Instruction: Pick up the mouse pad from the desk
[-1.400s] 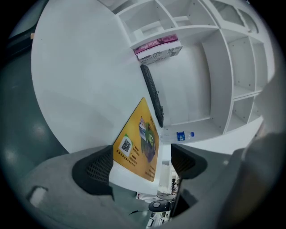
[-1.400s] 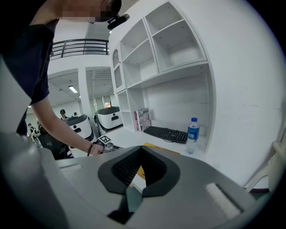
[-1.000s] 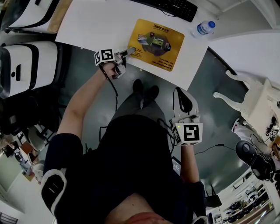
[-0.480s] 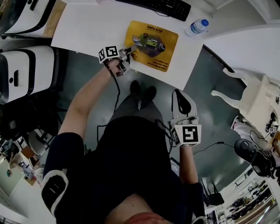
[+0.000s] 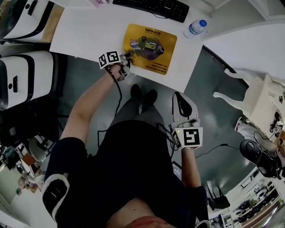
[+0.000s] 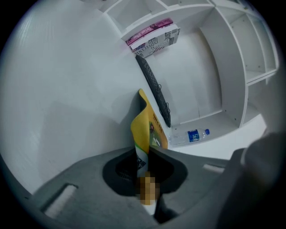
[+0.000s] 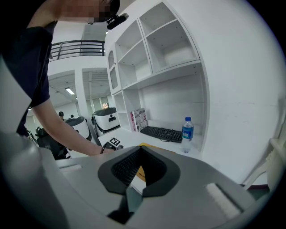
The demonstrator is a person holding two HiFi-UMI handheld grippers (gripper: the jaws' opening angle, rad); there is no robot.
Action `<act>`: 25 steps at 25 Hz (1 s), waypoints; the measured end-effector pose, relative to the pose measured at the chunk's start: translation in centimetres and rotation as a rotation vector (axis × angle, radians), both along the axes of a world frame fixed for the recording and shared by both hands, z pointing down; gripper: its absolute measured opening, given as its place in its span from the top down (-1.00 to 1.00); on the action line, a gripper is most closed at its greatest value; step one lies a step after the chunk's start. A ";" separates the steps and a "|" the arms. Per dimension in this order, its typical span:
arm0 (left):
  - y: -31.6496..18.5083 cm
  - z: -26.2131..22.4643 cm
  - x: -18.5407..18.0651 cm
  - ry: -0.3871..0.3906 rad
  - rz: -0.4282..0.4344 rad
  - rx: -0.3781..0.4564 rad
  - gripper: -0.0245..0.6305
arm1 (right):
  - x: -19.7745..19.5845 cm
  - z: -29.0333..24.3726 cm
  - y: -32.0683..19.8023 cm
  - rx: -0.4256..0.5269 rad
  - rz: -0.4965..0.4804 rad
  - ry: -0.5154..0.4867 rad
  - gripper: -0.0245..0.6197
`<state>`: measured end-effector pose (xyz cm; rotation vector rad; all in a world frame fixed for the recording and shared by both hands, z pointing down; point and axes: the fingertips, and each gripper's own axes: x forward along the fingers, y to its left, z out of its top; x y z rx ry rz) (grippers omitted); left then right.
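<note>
- An office-like workroom, seen partly from above.
- A white desk (image 5: pixel 89 31) holds a black keyboard (image 5: pixel 151 6), a yellow mouse pad (image 5: pixel 149 42) and a water bottle (image 5: pixel 195 27).
- White built-in shelves (image 7: pixel 165 49) rise behind the desk, mostly bare, with a few books (image 7: pixel 139 120) standing on the desk beneath them.
- Large white-and-black machines (image 5: pixel 22 80) stand on the dark grey floor (image 5: pixel 213 75) beside the desk.
- A white chair (image 5: pixel 254 100) stands nearby.
- Farther back there is an upper-level railing (image 7: pixel 78 47).

Yellow mouse pad (image 5: pixel 150 42) with a printed picture, lying on the white desk (image 5: pixel 89 31) near its front edge. One near corner bends upward.
</note>
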<state>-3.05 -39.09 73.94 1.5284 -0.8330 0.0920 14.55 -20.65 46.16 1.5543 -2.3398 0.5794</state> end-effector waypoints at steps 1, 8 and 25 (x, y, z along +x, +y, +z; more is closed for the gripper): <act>0.0 -0.3 0.0 0.006 0.002 0.010 0.87 | 0.0 0.0 0.0 0.002 0.000 0.001 0.93; 0.2 -2.9 0.6 0.032 0.028 0.094 0.87 | 0.2 -0.1 0.3 0.013 0.001 0.007 0.93; 1.8 -14.5 1.2 -0.010 0.158 0.427 0.88 | -0.3 -1.4 1.5 0.064 0.005 0.025 0.93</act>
